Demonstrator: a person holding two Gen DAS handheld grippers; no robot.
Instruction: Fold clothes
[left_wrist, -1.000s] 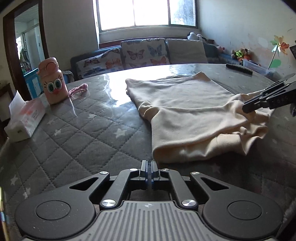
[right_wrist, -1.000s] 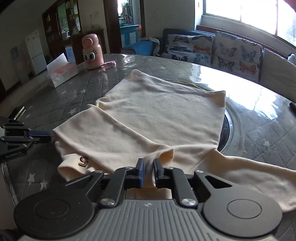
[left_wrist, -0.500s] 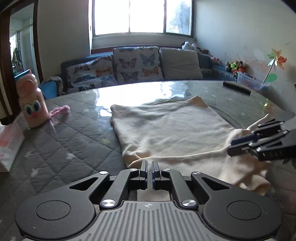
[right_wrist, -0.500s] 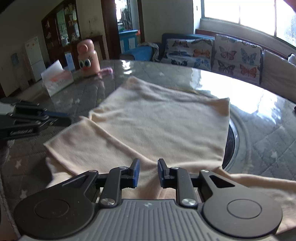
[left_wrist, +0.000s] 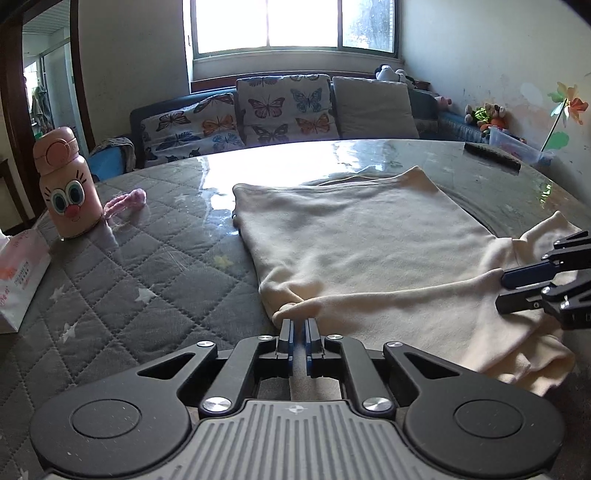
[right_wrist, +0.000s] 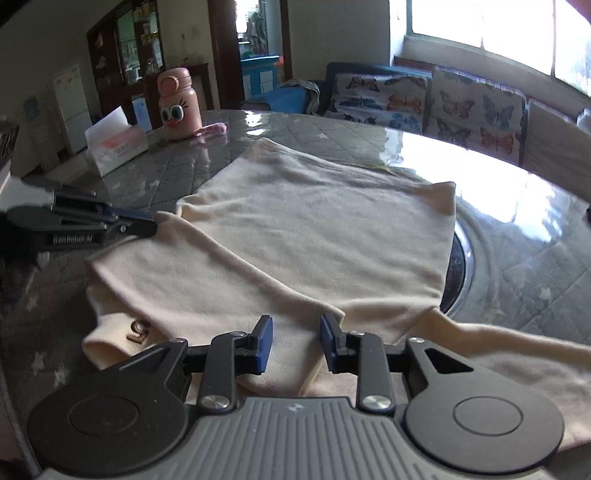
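Observation:
A cream garment (left_wrist: 362, 240) lies partly folded on the round table, with a sleeve trailing right in the right wrist view (right_wrist: 517, 354). My left gripper (left_wrist: 299, 326) has its jaws nearly closed on a folded corner of the cream garment at its near left edge; it also shows in the right wrist view (right_wrist: 147, 225) at the cloth's left corner. My right gripper (right_wrist: 295, 332) is open just above the folded flap, gripping nothing. It shows in the left wrist view (left_wrist: 517, 291) at the right.
A pink cartoon bottle (left_wrist: 66, 184), a pink strap (left_wrist: 125, 201) and a tissue box (left_wrist: 18, 273) stand on the quilted table cover (left_wrist: 147, 280) at the left. A dark remote (left_wrist: 491, 155) lies far right. A sofa with butterfly cushions (left_wrist: 280, 107) is behind.
My right gripper has opened and let go of the cloth fold. My left gripper moved in to the garment's near left corner and closed on it.

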